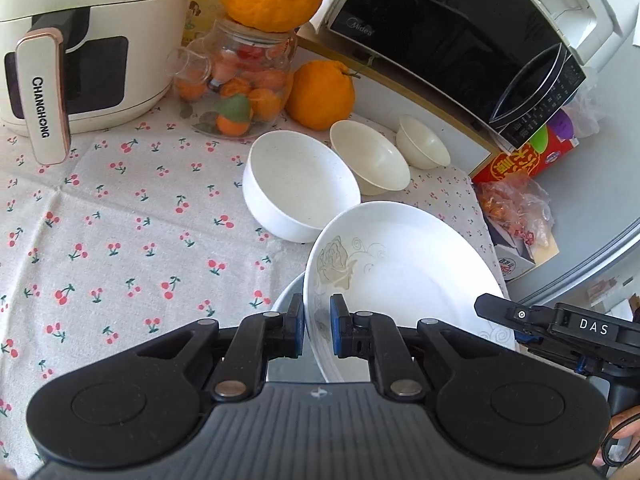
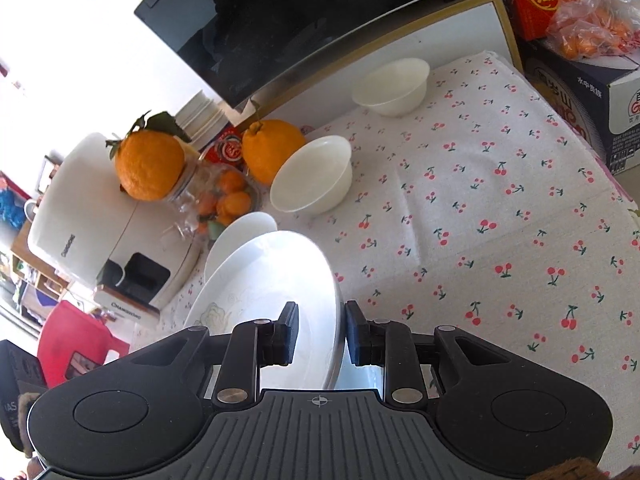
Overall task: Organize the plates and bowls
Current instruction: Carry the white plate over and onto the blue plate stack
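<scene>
A white plate with a pale rose pattern [image 1: 404,268] is tilted above a grey-rimmed plate [image 1: 286,296] beneath it. My left gripper [image 1: 316,328] straddles its near-left rim, with a gap left at the pads. My right gripper [image 2: 321,330] straddles the opposite rim of the same plate [image 2: 272,276], jaws also not tight; it shows in the left wrist view [image 1: 496,312]. A large white bowl [image 1: 298,186] stands just beyond the plate, then a cream bowl [image 1: 370,160] and a small cream bowl [image 1: 422,142]. The cream bowls [image 2: 314,176] [image 2: 392,84] show in the right view too.
A cherry-print cloth [image 1: 120,240] covers the table. A white air fryer [image 1: 80,48], a glass jar of small oranges [image 1: 236,80], two big oranges [image 1: 320,94] and a black microwave [image 1: 460,36] stand at the back. Boxes and a bag [image 1: 516,200] lie off the right edge.
</scene>
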Available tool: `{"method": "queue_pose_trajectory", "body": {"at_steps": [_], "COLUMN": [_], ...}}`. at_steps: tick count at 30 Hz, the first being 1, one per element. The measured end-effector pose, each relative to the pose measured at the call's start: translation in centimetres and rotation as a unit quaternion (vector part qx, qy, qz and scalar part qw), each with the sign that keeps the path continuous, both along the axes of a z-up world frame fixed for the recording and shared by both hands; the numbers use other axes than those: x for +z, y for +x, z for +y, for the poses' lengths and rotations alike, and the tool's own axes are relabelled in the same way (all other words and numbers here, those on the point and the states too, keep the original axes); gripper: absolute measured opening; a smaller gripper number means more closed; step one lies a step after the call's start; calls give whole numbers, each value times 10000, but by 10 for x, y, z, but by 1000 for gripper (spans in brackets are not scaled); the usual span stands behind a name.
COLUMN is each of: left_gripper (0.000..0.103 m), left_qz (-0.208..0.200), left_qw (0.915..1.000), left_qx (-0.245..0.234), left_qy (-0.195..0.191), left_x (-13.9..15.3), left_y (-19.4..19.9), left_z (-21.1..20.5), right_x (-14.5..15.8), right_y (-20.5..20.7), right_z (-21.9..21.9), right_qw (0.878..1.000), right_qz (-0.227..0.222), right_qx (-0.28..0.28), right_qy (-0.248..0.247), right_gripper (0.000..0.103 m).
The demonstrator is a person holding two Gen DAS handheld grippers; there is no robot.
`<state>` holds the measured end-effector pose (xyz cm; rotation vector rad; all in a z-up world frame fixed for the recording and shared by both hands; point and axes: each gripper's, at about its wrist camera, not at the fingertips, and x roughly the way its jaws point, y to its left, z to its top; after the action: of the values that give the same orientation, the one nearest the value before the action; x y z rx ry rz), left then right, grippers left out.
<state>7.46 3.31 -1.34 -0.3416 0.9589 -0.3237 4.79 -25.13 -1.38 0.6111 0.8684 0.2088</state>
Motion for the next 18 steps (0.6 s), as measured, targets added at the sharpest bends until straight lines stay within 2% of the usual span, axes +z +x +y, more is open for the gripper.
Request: {"method": "queue_pose_trajectory", "body": {"at_steps": [9,18], "left_gripper": [12,12], "left_qz": [31,75], "left_qw": [9994,9992], "left_qx": [35,-53], "left_qy": [334,401], "left_x": [-12,-13], "left_y": [-19,-24], "left_z": [20,22], "right_x": [-9,-16], "right_y": [0,0], "right_z": [37,45], "right_qw": [9977,9960], "right_qz": [223,346], "right_qx": [548,634], "right_qy": [-322,-523], "right_gripper": [25,25]}}
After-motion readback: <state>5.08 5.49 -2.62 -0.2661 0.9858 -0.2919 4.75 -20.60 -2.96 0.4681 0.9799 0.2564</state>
